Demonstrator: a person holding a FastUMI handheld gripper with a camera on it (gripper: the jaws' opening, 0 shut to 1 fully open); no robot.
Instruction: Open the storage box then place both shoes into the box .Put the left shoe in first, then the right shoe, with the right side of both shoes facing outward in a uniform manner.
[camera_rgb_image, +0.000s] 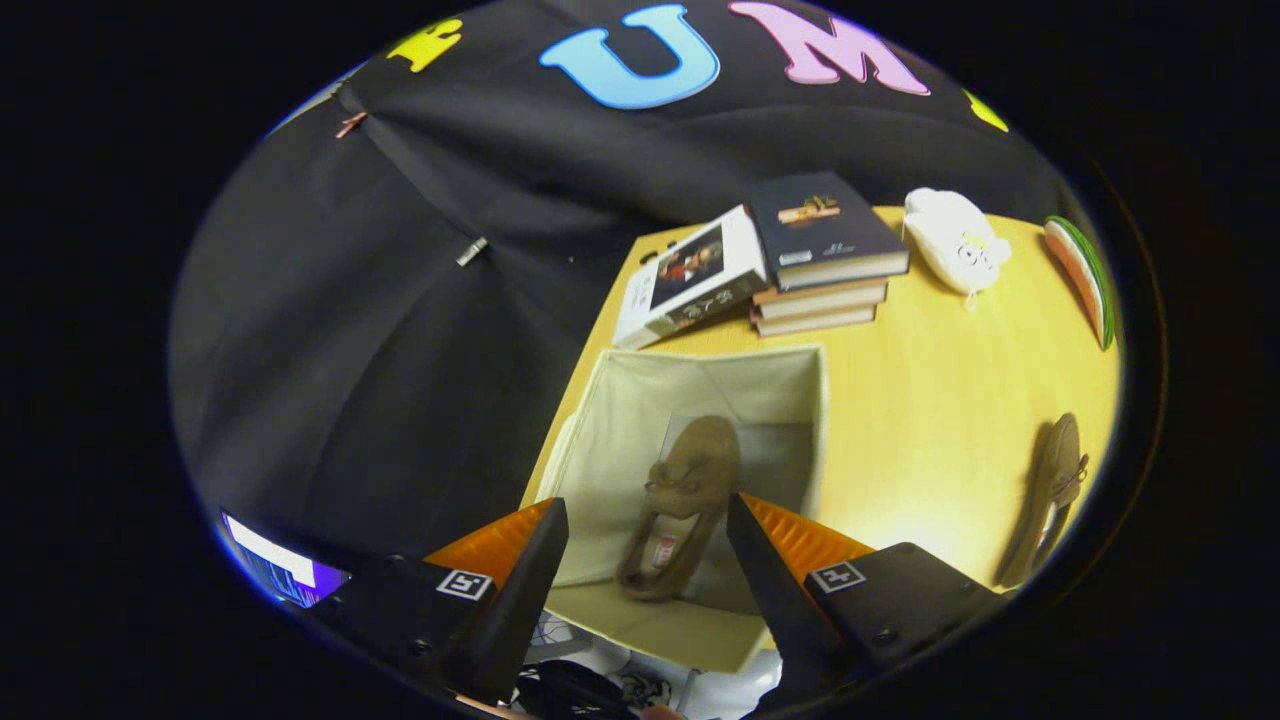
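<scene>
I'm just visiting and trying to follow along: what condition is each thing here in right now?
Storage box: open, one shoe inside.
Shoe in box: lying on the box floor, between the gripper fingers in view.
Second shoe: on the table, outside the box.
Gripper: open, holding nothing, above the box.
Books: closed, stacked beyond the box.

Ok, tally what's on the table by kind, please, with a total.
Shoes: 2, one in the storage box at, one on the table at
Books: 4
Storage box: 1
White pouch: 1
Watermelon-slice item: 1
Total: 9
Hand-held gripper open above the box.
</scene>
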